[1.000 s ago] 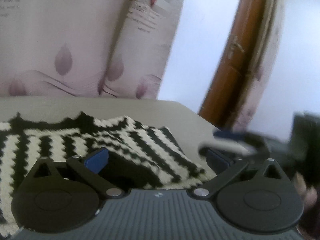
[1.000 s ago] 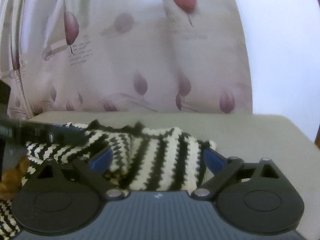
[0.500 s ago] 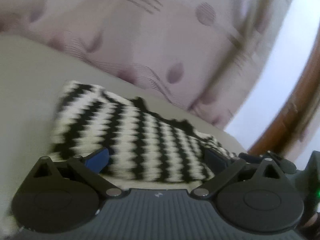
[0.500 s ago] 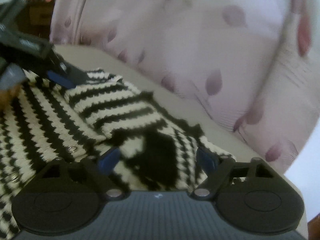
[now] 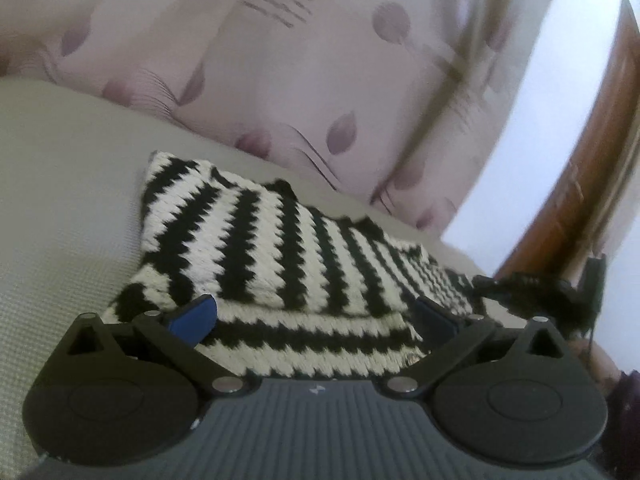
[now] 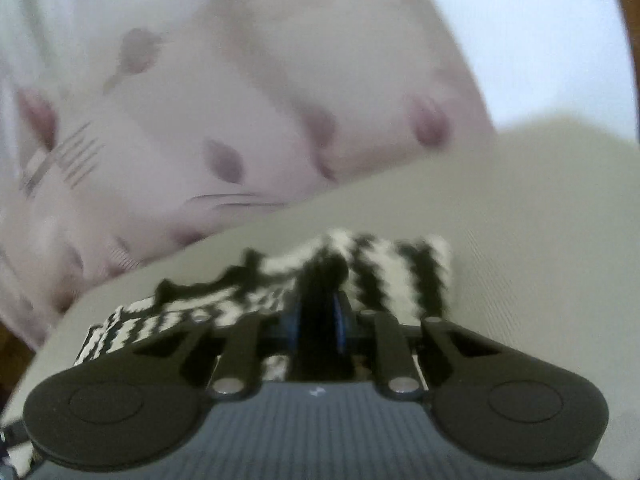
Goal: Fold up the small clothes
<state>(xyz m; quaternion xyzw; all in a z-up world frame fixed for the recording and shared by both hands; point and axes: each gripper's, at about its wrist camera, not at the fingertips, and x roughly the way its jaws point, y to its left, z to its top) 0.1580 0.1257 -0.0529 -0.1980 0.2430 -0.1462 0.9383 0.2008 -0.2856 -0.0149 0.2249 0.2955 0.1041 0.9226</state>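
A black-and-white zigzag knit garment (image 5: 256, 240) lies folded on the grey-beige padded surface (image 5: 68, 208). My left gripper (image 5: 314, 316) hovers low over the garment's near edge. It is open, its blue pads (image 5: 192, 316) set wide with knit below them and nothing pinched. In the right wrist view my right gripper (image 6: 318, 316) is closing. Its blue pads (image 6: 290, 320) are nearly together, with a dark bunch of the garment (image 6: 400, 268) pinched between them. The right gripper (image 5: 486, 282) also shows at the garment's right end in the left wrist view.
A pale pink curtain with purple leaf prints (image 5: 280, 80) hangs just behind the surface. A brown wooden door frame (image 5: 592, 160) stands at the right. Bare padded surface (image 6: 540, 220) extends to the garment's right.
The right jaws went from wide open to nearly together on the knit, and that view rolled. The left view swung across to the garment's left part and sank a little.
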